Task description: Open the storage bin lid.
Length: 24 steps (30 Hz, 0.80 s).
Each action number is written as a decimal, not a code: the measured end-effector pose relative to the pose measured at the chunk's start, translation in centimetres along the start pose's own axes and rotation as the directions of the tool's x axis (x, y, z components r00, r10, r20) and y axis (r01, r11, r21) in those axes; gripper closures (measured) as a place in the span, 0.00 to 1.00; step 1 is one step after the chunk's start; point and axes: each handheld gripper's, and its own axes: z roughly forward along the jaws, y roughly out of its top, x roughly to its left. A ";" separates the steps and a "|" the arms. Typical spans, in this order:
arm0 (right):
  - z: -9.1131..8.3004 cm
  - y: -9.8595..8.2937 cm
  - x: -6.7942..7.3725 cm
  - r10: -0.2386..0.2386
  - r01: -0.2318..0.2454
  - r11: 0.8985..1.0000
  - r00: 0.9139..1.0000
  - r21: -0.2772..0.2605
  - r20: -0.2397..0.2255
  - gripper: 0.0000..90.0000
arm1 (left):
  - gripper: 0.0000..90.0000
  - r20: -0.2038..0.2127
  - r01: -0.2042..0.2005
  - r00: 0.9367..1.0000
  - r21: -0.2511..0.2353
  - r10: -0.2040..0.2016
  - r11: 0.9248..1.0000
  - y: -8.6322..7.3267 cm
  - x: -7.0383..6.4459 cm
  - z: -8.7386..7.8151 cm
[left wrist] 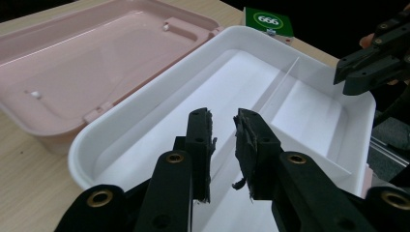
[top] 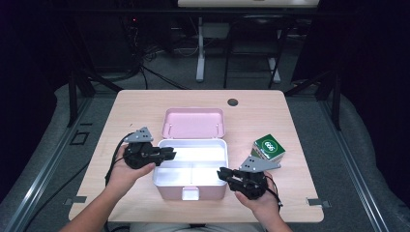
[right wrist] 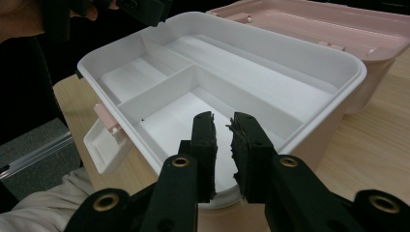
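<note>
A pink box stands open at the table's middle, its lid (top: 193, 123) (left wrist: 96, 58) (right wrist: 338, 19) laid back flat. Inside sits a white tray (top: 203, 154) (left wrist: 290, 106) (right wrist: 251, 72) with dividers and nothing in it. My left gripper (top: 170, 153) (left wrist: 223, 116) hovers over the tray's left rim, jaws only a narrow slit apart, holding nothing. At the tray's front right corner my right gripper (top: 221, 173) (right wrist: 222, 118) hangs above the rim, its jaws also almost together and bare. A green carton (top: 269, 146) (left wrist: 268, 20) marked 666 lies to the box's right.
The box's front latch (top: 190, 193) (right wrist: 104, 145) hangs open over the table's near edge. A dark round grommet (top: 233, 102) sits near the far edge. Bare wood surrounds the box on the left and far side.
</note>
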 end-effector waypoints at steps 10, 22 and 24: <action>-0.2 0.0 -0.1 -0.001 0.001 1.000 1.000 -0.004 0.002 0.88 | 0.86 0.038 -0.122 0.992 0.117 0.119 0.986 1.7 -1.0 2.5; -0.5 0.1 -0.4 0.009 -0.009 1.000 1.000 -0.013 0.005 0.87 | 0.90 0.101 -0.282 0.959 0.264 0.264 0.922 3.0 -1.5 3.8; -0.5 0.1 -0.4 0.008 -0.008 1.000 1.000 -0.013 0.005 0.87 | 0.89 0.113 -0.299 0.954 0.290 0.278 0.909 3.2 -1.4 4.1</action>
